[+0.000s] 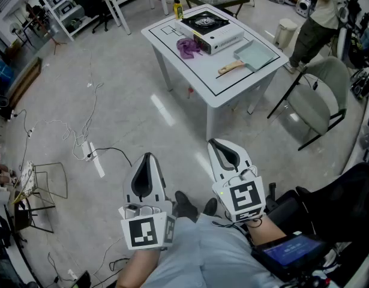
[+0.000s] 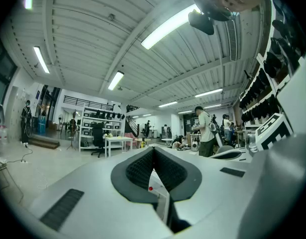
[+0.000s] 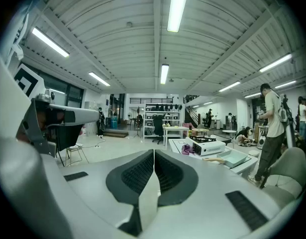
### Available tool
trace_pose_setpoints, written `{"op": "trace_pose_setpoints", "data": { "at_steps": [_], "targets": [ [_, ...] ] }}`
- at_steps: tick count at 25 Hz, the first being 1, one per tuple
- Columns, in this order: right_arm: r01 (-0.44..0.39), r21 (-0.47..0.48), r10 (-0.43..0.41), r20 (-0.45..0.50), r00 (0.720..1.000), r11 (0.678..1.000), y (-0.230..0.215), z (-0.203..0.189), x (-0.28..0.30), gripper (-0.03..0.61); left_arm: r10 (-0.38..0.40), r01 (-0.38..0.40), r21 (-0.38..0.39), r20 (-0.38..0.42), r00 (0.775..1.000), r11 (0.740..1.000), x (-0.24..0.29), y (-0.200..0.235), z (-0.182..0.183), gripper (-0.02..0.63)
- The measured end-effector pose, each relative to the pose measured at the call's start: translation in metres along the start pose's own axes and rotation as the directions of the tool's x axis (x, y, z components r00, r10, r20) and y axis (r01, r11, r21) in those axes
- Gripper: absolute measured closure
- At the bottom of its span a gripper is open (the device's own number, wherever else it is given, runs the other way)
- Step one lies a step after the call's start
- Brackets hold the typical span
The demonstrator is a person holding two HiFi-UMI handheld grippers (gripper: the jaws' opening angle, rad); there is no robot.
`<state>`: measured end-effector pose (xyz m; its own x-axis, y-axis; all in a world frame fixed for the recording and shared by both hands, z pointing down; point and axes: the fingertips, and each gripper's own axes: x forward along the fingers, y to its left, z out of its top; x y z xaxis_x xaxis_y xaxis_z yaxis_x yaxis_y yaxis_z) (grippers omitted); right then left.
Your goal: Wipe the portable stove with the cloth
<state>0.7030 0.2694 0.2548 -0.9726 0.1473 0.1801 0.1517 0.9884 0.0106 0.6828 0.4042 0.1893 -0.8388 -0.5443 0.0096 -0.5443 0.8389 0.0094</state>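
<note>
Left tool: my left tool point(image 1: 147, 156) hangs low over the grey floor point(image 1: 112, 101), in front of the operator's lap. In the left gripper view its tips point(image 2: 153, 148) meet, the ribbed black pads point(image 2: 138, 171) press together, and I see nothing caught between them.
Right tool: my right tool point(image 1: 214, 141) sits beside the left one, slightly nearer the desk. The right gripper view shows it point(image 3: 153, 151) shut the same way, pad against pad, with nothing in its grip.
Portable stove: the white box-shaped gas stove with a black burner top point(image 1: 209, 30) stands on the white desk marked with black outlines point(image 1: 190, 71), towards its far side, well apart from both tools. I also pick it up ahead of the right tool point(image 3: 207, 144).
Cloth: the crumpled purple cloth point(image 1: 188, 47) lies on the desk right against the stove's left end; neither tool touches it. It shows small in the right gripper view point(image 3: 186, 149).
Pan: a pale green square pan with a wooden handle point(image 1: 254, 56) rests on the desk to the right of the stove, handle pointing towards me.
Bottle: a small yellow bottle point(image 1: 178, 8) stands upright at the desk's far corner.
Surroundings: a grey chair on a black frame point(image 1: 319, 95) sits right of the desk, and a person in dark trousers point(image 1: 316, 17) stands behind it.
Floor: loose white cables point(image 1: 82, 131) trail across it to my left.
</note>
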Motion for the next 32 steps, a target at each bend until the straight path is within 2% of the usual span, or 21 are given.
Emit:
{"op": "trace_pose_setpoints", "data": {
  "at_steps": [10, 13, 18, 22, 27, 32],
  "targets": [
    [-0.019, -0.021, 0.020, 0.042, 0.999, 1.000, -0.005, 0.004, 0.004, 0.528, 0.000, 0.000, -0.007, -0.015, 1.000, 1.000, 0.004, -0.003, -0.005, 0.597],
    [-0.017, 0.014, 0.017, -0.002, 1.000, 1.000, -0.011, 0.000, 0.011, 0.526, 0.008, -0.009, -0.019, -0.025, 1.000, 1.000, 0.011, 0.001, -0.012, 0.595],
    [0.004, 0.003, -0.004, -0.041, 0.999, 1.000, -0.016, -0.008, 0.036, 0.526, 0.034, -0.035, -0.023, -0.046, 0.998, 0.999, 0.026, 0.026, -0.021, 0.597],
    [-0.007, -0.012, 0.006, -0.058, 0.998, 1.000, -0.019, -0.013, 0.070, 0.526, 0.047, -0.050, -0.036, -0.061, 0.997, 0.998, 0.054, 0.051, -0.031, 0.597],
    [-0.009, 0.022, 0.011, -0.099, 0.995, 1.000, -0.019, -0.024, 0.125, 0.525, 0.044, -0.049, -0.049, -0.102, 0.994, 0.998, 0.094, 0.087, -0.046, 0.595],
    [-0.016, 0.027, 0.019, -0.105, 0.994, 1.000, -0.018, -0.011, 0.194, 0.526, 0.042, -0.048, -0.058, -0.105, 0.994, 0.997, 0.144, 0.132, -0.043, 0.597]
  ]
}}
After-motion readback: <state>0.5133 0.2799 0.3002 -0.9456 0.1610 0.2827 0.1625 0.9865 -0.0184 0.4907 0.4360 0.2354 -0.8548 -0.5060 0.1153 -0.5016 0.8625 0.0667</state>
